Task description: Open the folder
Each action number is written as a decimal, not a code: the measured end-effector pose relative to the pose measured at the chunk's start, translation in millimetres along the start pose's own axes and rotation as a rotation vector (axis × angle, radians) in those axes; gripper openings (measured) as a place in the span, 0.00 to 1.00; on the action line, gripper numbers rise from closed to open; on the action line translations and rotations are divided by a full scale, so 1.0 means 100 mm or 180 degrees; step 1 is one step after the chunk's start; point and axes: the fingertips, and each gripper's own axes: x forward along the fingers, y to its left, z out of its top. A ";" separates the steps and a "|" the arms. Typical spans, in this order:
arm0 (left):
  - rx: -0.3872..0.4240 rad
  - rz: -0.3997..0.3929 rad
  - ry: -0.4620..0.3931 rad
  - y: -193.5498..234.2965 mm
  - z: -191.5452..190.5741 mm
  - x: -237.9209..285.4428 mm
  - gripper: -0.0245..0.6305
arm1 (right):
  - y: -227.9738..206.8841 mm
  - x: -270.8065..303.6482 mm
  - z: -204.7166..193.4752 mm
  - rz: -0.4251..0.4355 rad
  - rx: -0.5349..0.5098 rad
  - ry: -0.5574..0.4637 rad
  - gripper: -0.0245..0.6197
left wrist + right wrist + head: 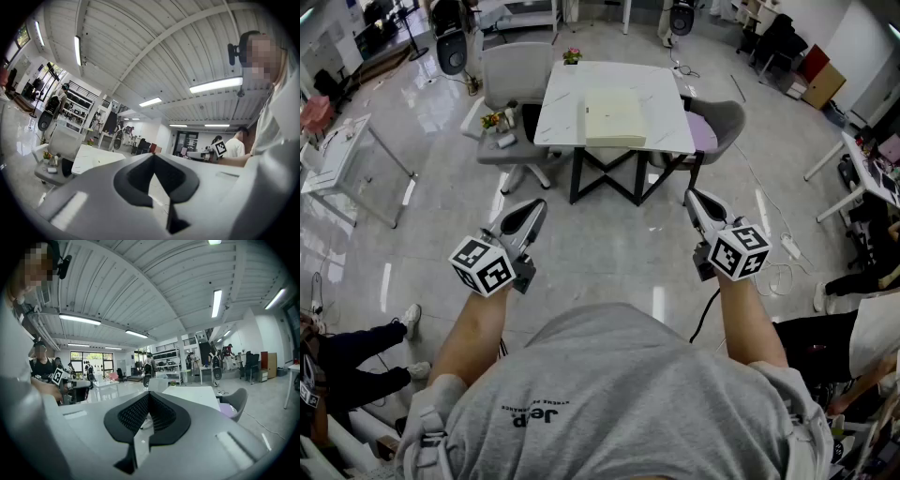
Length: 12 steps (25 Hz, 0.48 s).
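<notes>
The flat, pale cream rectangular folder (pixel 615 116) is lying closed on the white stone-patterned counter (pixel 567 98) at upper centre of the head view, well apart from both claws. You are standing back from it on the glossy floor (pixel 609 248), so the approach seems to be the step in hand. Come in square to the near edge, then part one claw for the cover while the other pins the folder. Your left claw (pixel 534 210) and right claw (pixel 693 197) are pressed together and empty, pointing roughly level on outstretched forearms at lower left and lower right.
</notes>
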 end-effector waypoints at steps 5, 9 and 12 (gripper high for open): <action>0.0001 0.0004 -0.0007 -0.04 -0.02 0.06 0.13 | -0.08 -0.02 0.01 0.0009 -0.0001 -0.0014 0.04; 0.0019 0.0009 -0.0002 -0.08 0.01 0.09 0.13 | -0.10 -0.03 0.04 0.0043 -0.0015 -0.0029 0.04; 0.0028 0.0028 -0.0003 -0.12 0.01 0.13 0.13 | -0.11 -0.05 0.08 0.0105 -0.0031 -0.0088 0.04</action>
